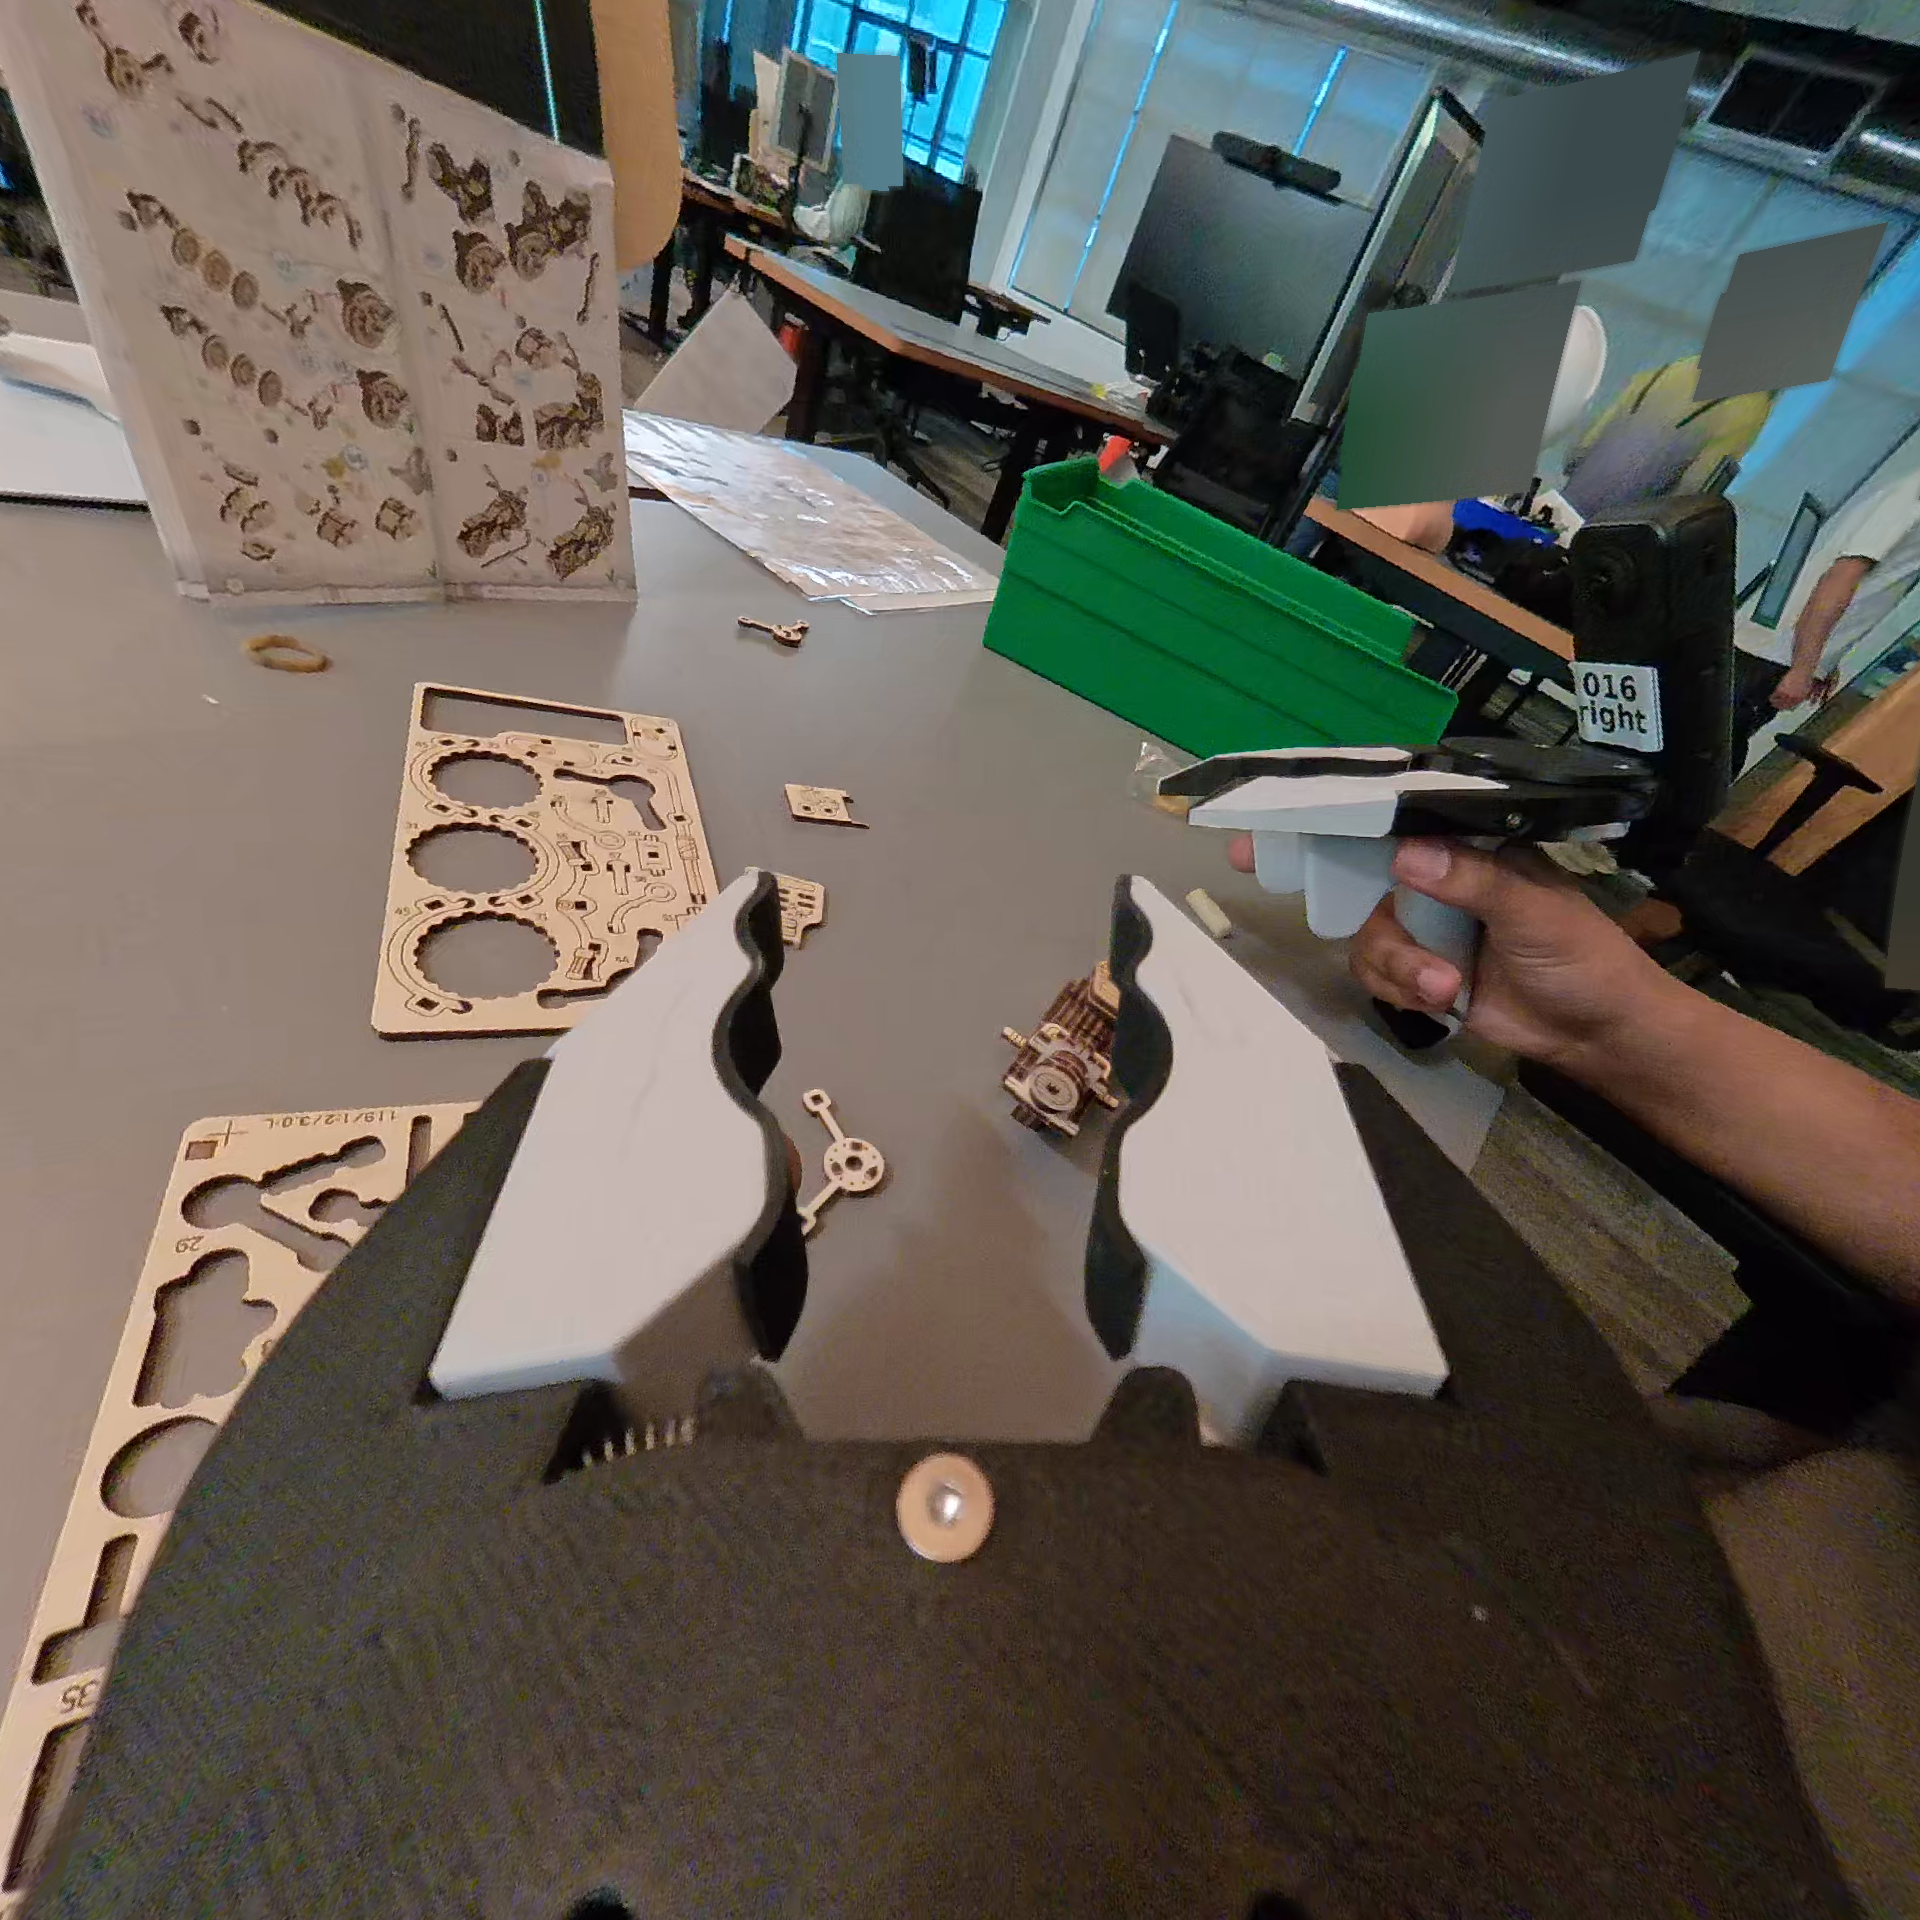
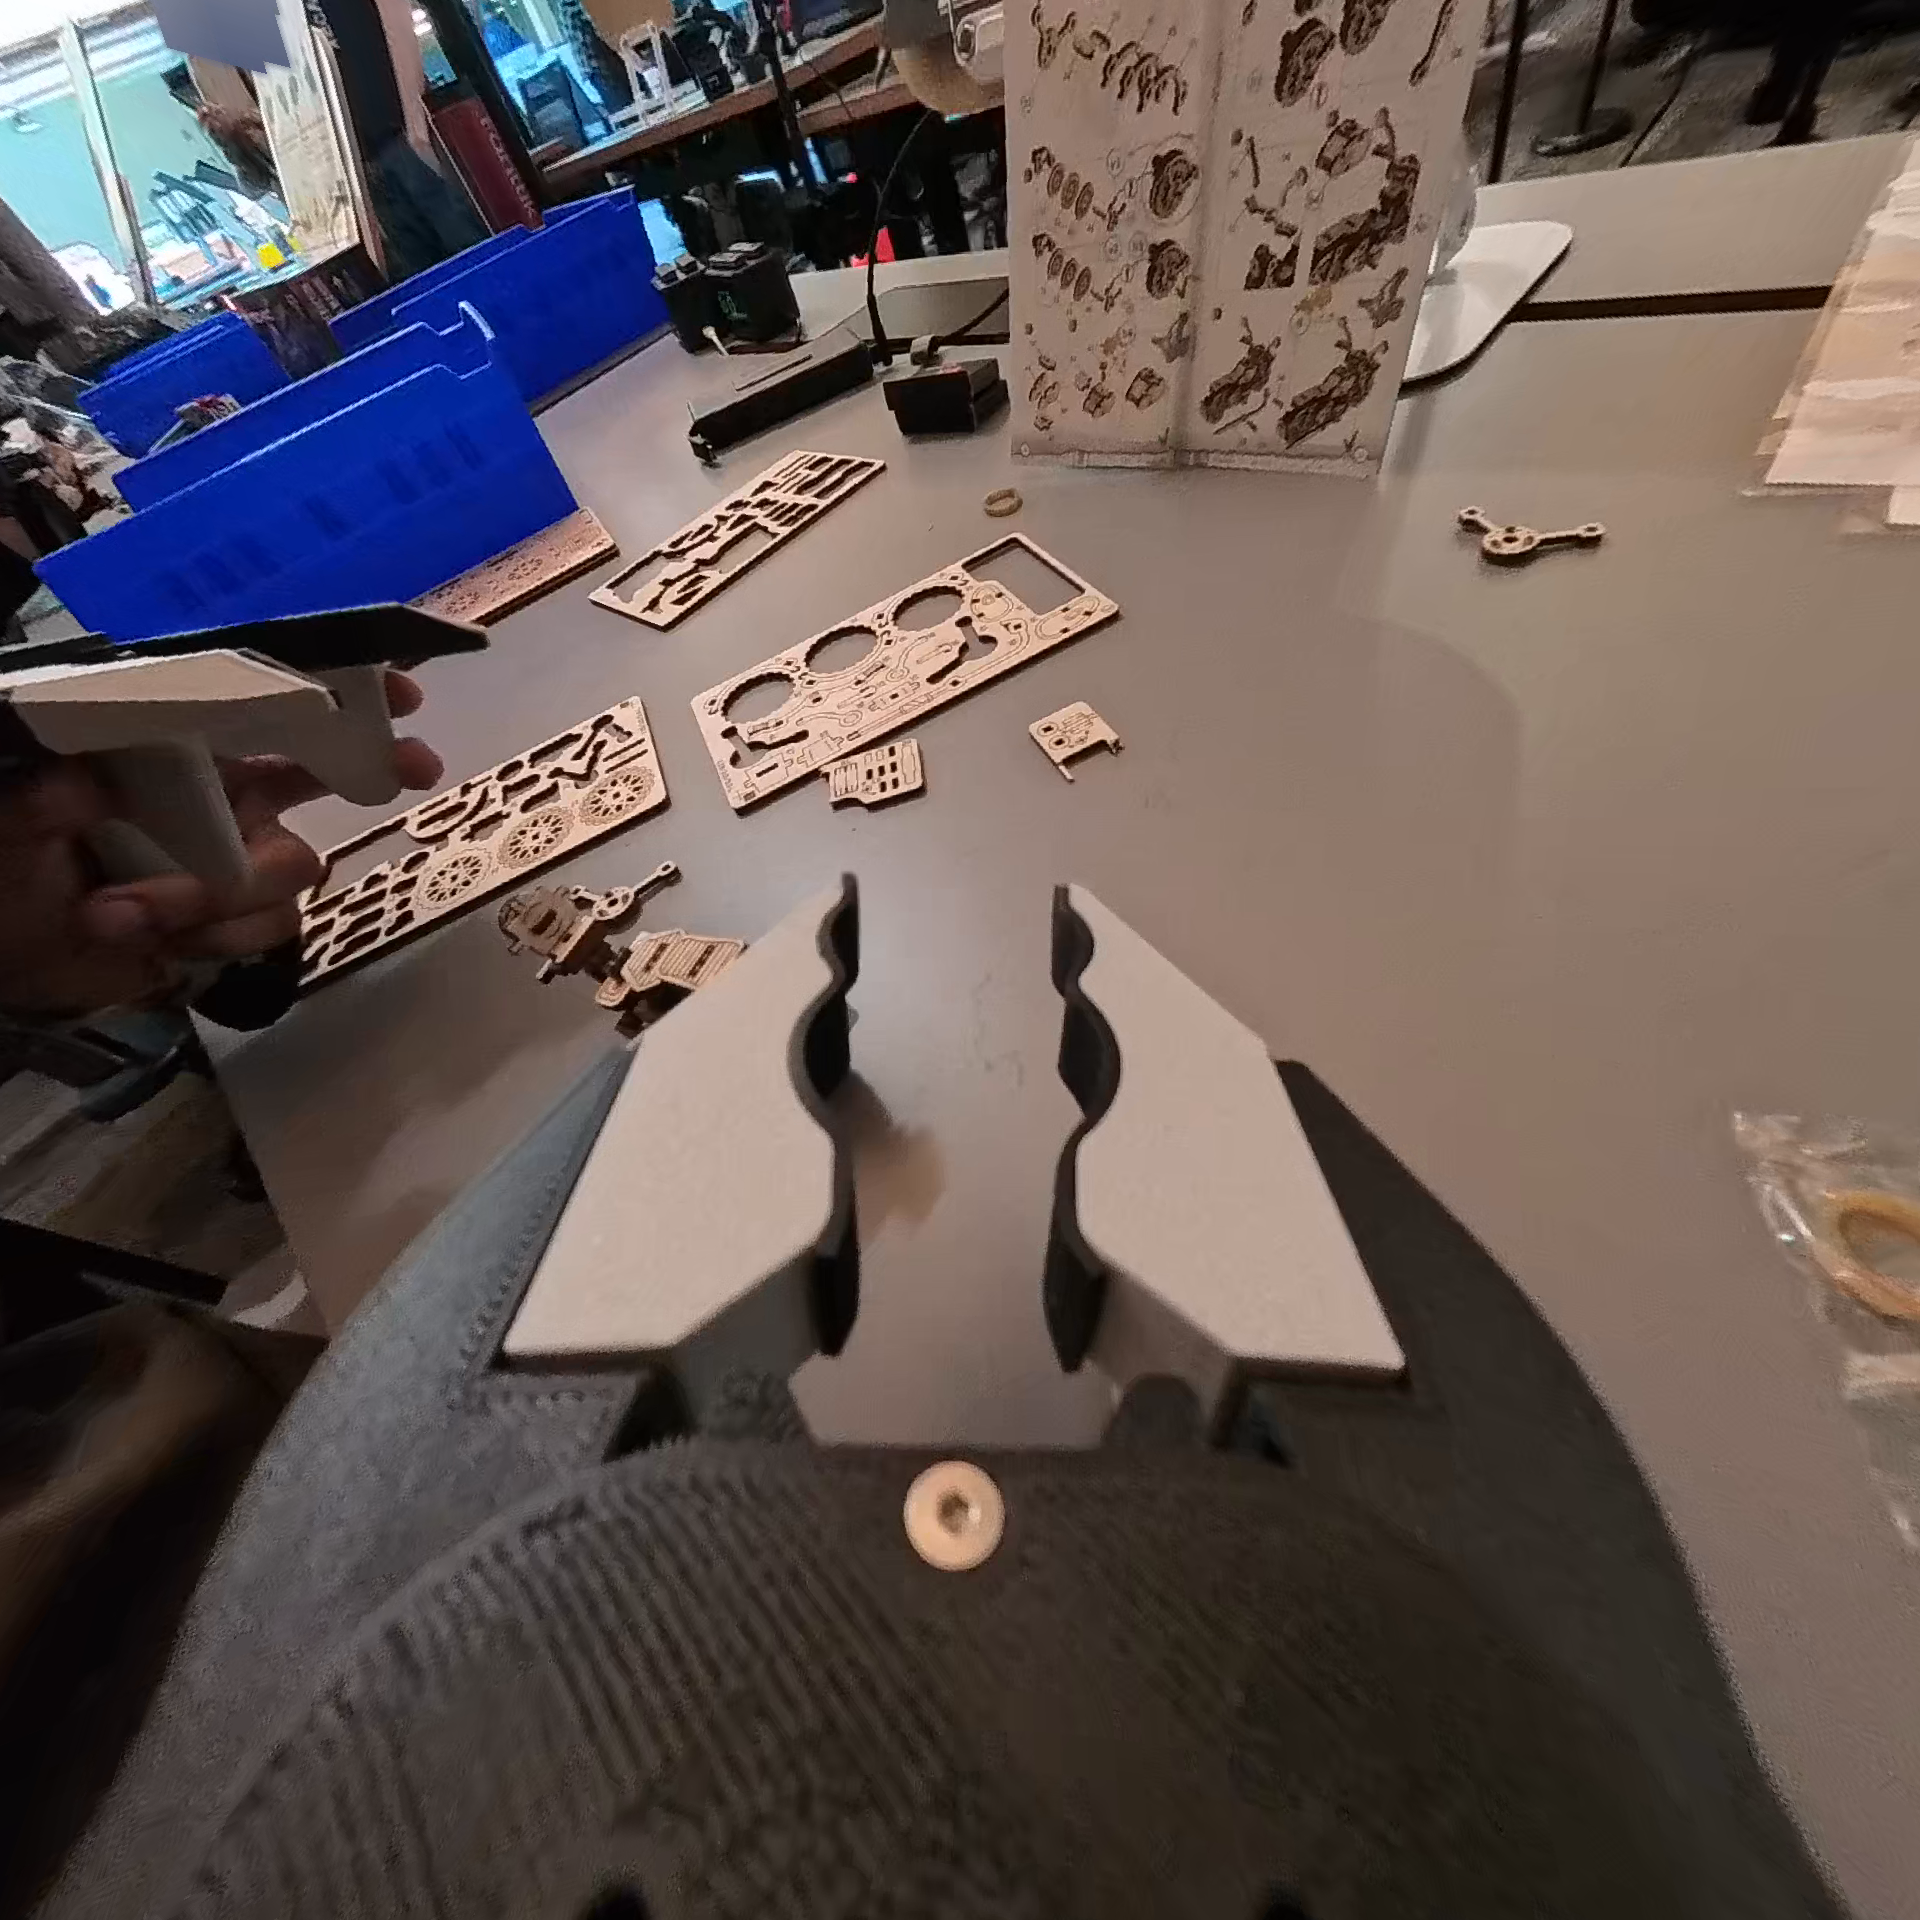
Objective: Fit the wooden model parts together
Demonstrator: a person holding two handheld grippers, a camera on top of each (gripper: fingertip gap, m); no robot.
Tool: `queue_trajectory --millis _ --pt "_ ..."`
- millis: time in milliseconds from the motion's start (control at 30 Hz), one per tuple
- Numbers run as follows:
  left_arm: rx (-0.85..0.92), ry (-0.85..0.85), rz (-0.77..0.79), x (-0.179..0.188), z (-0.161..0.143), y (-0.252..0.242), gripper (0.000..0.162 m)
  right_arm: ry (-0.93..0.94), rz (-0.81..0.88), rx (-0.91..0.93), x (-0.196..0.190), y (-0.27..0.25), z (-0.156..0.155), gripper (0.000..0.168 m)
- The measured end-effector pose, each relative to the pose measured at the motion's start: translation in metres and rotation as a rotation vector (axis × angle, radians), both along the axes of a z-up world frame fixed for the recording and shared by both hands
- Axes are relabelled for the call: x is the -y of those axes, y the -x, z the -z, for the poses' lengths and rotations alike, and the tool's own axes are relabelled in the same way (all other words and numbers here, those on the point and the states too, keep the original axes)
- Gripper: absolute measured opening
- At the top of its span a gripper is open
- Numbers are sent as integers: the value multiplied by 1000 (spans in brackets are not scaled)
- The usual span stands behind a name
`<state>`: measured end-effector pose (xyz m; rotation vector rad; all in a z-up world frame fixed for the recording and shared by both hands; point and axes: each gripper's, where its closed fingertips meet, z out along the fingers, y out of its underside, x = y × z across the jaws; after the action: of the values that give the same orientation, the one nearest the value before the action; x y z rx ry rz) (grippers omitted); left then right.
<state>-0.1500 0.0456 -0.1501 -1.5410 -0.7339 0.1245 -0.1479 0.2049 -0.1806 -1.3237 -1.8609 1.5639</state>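
A small part-built wooden model [image 1: 1058, 1070] stands on the grey table [image 1: 935, 686], just inside my left gripper's right finger. A flat wooden lever with a disc [image 1: 847, 1158] lies beside it, between the fingers. My left gripper [image 1: 945, 894] is open and empty above them. My right gripper [image 2: 956, 894] is open and empty over bare table, with the model [image 2: 623, 956] to the left of its left finger. Each gripper also shows in the other's view, held in a hand: the right one [image 1: 1195, 795] and the left one [image 2: 457, 634].
Punched wooden sheets [image 1: 540, 862] [image 1: 208, 1299] [image 2: 499, 831] [image 2: 738, 540] and small loose parts [image 1: 821, 805] [image 2: 1527, 535] lie on the table. A folded instruction sheet [image 1: 343, 343] stands at the back. A green bin [image 1: 1195, 623], blue bins [image 2: 312, 488] and a plastic bag [image 2: 1860, 1236] sit near the edges.
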Motion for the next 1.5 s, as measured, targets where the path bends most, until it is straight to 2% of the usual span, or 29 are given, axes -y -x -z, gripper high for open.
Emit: queue_trajectory --millis 200,367,467,867,1500 --pt "37 0 9 -2 6 2 62 19 -28 26 5 -3 3 38" --pt "67 5 -1 -2 14 8 62 -29 59 -37 -9 5 -4 42" --pt "129 -50 15 -4 15 11 64 -28 80 -49 -16 9 -6 41" --pt "194 -85 21 -4 21 16 62 -15 39 -9 -8 14 2 39" --pt "151 -89 62 -10 8 -3 60 -9 -2 -18 5 3 -2 37"
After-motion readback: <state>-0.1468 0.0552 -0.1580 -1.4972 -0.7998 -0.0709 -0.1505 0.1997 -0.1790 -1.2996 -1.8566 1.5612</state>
